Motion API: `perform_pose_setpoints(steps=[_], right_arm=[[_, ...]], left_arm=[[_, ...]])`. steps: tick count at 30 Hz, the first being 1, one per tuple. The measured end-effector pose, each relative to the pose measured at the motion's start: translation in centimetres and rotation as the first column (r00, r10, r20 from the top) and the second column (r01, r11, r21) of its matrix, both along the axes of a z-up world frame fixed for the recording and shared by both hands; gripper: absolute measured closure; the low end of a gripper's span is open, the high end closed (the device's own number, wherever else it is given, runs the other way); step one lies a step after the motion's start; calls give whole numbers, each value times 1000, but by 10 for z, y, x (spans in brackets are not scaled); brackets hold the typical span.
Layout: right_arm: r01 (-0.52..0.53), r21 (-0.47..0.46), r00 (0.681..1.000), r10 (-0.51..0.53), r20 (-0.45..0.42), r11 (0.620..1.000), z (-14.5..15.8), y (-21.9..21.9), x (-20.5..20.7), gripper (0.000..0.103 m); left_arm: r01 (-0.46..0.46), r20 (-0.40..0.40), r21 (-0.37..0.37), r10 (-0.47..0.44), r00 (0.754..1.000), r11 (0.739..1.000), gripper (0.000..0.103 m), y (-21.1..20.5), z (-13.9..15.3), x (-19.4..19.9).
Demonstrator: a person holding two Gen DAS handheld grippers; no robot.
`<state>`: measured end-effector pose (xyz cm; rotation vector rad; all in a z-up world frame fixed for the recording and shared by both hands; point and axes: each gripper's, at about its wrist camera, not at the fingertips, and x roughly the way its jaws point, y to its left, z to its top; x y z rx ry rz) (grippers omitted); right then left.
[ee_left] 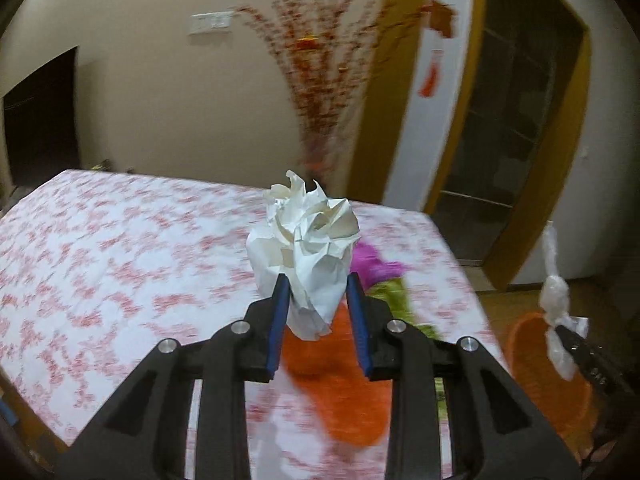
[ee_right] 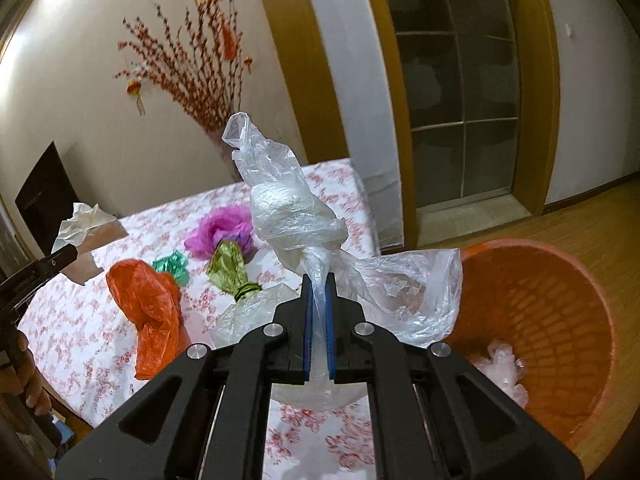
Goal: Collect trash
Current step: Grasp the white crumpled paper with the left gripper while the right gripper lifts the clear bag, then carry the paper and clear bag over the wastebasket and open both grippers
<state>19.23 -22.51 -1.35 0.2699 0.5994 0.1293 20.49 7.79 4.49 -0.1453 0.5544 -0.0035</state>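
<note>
A crumpled white paper ball (ee_left: 308, 256) is pinched between the blue pads of my left gripper (ee_left: 317, 284) and held above the floral tablecloth (ee_left: 120, 240). My right gripper (ee_right: 319, 280) is shut on the twisted neck of a clear plastic bag (ee_right: 296, 212), lifted beside the orange mesh basket (ee_right: 540, 300). In the right wrist view the left gripper (ee_right: 60, 258) comes in from the left with the paper ball (ee_right: 80, 220). In the left wrist view the right gripper (ee_left: 580, 344) carries the clear bag (ee_left: 554, 300) over the basket (ee_left: 532, 360).
On the table lie an orange plastic bag (ee_right: 148, 296), purple wrapping (ee_right: 220, 232), a teal scrap (ee_right: 172, 266), an olive-green wrapper (ee_right: 232, 268) and another clear bag (ee_right: 248, 316). Clear plastic (ee_right: 504, 368) lies inside the basket. A hand (ee_right: 28, 372) shows at the left edge.
</note>
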Motion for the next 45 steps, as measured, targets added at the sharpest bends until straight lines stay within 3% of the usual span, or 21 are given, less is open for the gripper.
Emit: perform_pose_setpoints(steps=[8, 22, 32, 45], right_arm=[[116, 0, 993, -116, 27, 993, 6, -37, -27, 98], [335, 9, 942, -335, 30, 942, 4, -108, -53, 98], [389, 16, 921, -389, 1, 921, -10, -127, -52, 98], [418, 28, 908, -418, -31, 908, -22, -145, -47, 98]], left_arm=[[199, -4, -54, -200, 980, 978, 73, -81, 0, 4], [441, -51, -104, -448, 893, 891, 74, -211, -27, 11], [536, -104, -131, -549, 829, 834, 73, -264, -50, 14], [595, -144, -125, -608, 781, 794, 73, -302, -68, 15]])
